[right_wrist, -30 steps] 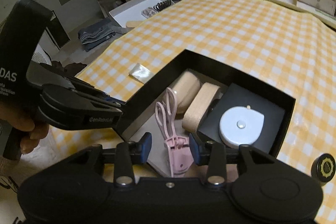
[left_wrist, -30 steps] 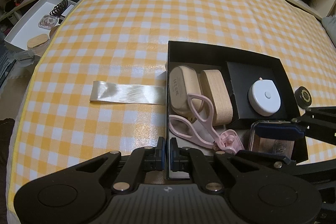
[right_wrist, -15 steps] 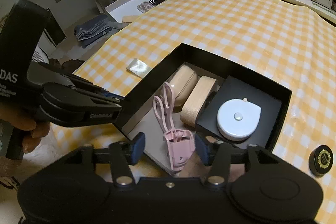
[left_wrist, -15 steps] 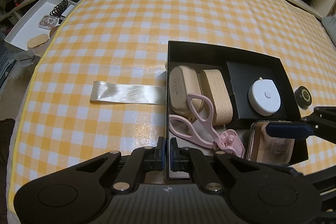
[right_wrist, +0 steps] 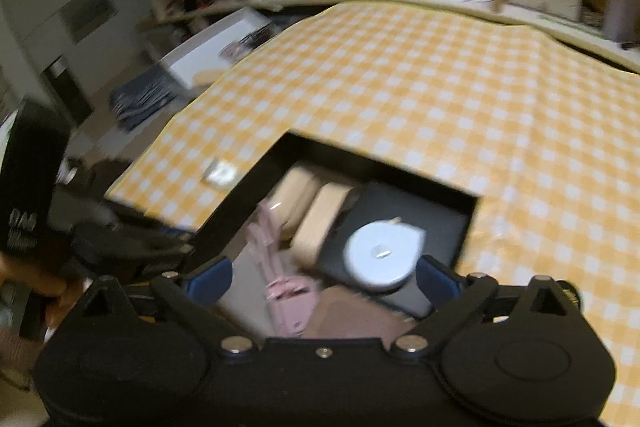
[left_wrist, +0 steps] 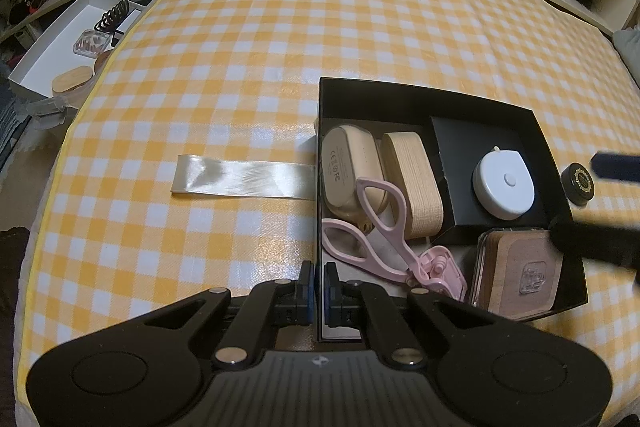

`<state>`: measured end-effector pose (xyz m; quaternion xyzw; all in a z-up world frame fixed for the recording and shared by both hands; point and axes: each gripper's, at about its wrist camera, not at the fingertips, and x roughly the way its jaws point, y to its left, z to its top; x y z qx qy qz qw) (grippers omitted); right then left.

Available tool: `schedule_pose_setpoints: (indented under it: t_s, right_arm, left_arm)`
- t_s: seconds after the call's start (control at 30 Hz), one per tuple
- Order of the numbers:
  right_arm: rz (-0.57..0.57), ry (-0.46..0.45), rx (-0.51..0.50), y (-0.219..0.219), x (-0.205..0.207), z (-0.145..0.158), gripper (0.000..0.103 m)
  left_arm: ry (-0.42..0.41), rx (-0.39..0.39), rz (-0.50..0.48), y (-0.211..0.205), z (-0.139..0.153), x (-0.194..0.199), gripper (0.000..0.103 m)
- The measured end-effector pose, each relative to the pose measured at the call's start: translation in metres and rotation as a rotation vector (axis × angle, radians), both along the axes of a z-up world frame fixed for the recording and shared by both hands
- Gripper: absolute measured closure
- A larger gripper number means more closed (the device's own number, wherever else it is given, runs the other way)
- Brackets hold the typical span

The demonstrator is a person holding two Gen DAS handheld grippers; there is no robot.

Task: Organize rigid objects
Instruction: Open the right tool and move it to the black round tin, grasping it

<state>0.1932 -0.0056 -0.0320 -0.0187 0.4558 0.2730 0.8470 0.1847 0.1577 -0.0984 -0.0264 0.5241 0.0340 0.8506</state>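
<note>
A black box (left_wrist: 400, 95) sits on the yellow checked table. In it lie a beige case (left_wrist: 340, 163), a wooden oval box (left_wrist: 414, 183), a pink eyelash curler (left_wrist: 384, 227), a white round device (left_wrist: 504, 183) on a black insert, and a wood-lidded clear case (left_wrist: 520, 271) at the near right corner. My left gripper (left_wrist: 319, 287) is shut on the box's near left wall. My right gripper (right_wrist: 320, 279) is open and empty above the box's near right; its fingers (left_wrist: 616, 167) show blurred in the left wrist view.
A small black round jar (left_wrist: 578, 179) stands just right of the box. A satin ribbon (left_wrist: 244, 181) lies left of it. A white tray (left_wrist: 60, 55) with small items sits off the table's left edge. Shelves line the far side.
My right gripper has let go of the wood-lidded case, which now lies in the box's near right corner. It has opened wide and pulled up and away to the right. The left gripper has not moved.
</note>
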Motion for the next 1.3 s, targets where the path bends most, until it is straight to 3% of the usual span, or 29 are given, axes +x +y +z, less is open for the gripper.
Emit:
schedule_pose_setpoints:
  t_s: [0.3,0.67,0.97,1.1,1.3]
  right_arm:
    - [-0.266,-0.083,0.031,-0.051,0.026,0.002,0.000]
    - [-0.549,-0.146,-0.080,-0.094,0.044,-0.024,0.000]
    - [-0.623,-0.147,-0.107,-0.116,0.042,-0.049,0.000]
    - [-0.633,-0.144,-0.075,-0.124,0.039,-0.063,0.000]
    - [-0.648,-0.043,-0.023,-0.138,0.039,-0.085,0.000]
  left_arm:
    - [0.000,0.000,0.000,0.000,0.000,0.000,0.099]
    - [0.000,-0.001,0.000,0.000,0.000,0.001,0.099]
    - [-0.001,-0.001,0.000,0.000,0.000,0.001,0.099]
    - [-0.001,-0.002,0.000,0.000,0.001,0.001,0.098]
    - [-0.001,0.000,0.000,0.000,0.001,0.001,0.098]
